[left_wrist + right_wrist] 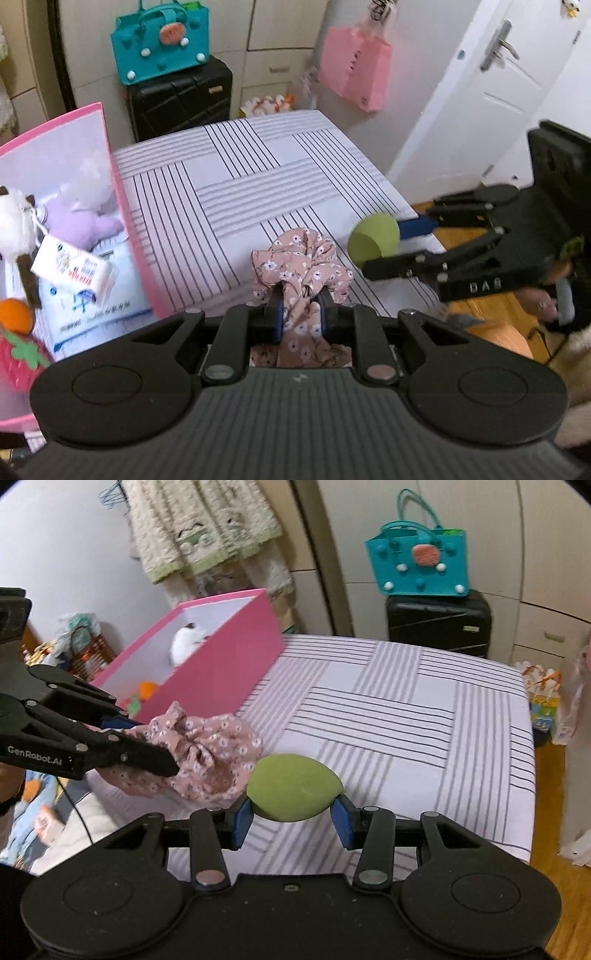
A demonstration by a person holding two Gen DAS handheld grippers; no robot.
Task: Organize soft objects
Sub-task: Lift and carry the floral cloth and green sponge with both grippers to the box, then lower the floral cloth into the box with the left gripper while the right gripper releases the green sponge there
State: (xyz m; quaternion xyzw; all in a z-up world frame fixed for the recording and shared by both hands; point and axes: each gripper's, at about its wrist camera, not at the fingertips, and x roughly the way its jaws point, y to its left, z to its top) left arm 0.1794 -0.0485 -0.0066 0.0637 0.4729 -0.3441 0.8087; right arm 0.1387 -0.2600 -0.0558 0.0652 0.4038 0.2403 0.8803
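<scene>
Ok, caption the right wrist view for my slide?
Right gripper holds a green sponge above the striped bed; left gripper grips a floral scrunchie.

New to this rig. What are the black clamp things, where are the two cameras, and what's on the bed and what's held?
There is no robot here. A person holds a two-finger gripper in each hand, and a fisheye camera on each looks along its fingers.

In the left wrist view, the left gripper is shut on a pink floral scrunchie.

In the right wrist view, the right gripper clamps a green egg-shaped sponge.

Both are held above the striped bedsheet. The pink box on the bed already holds plush toys and tissue packs.
</scene>
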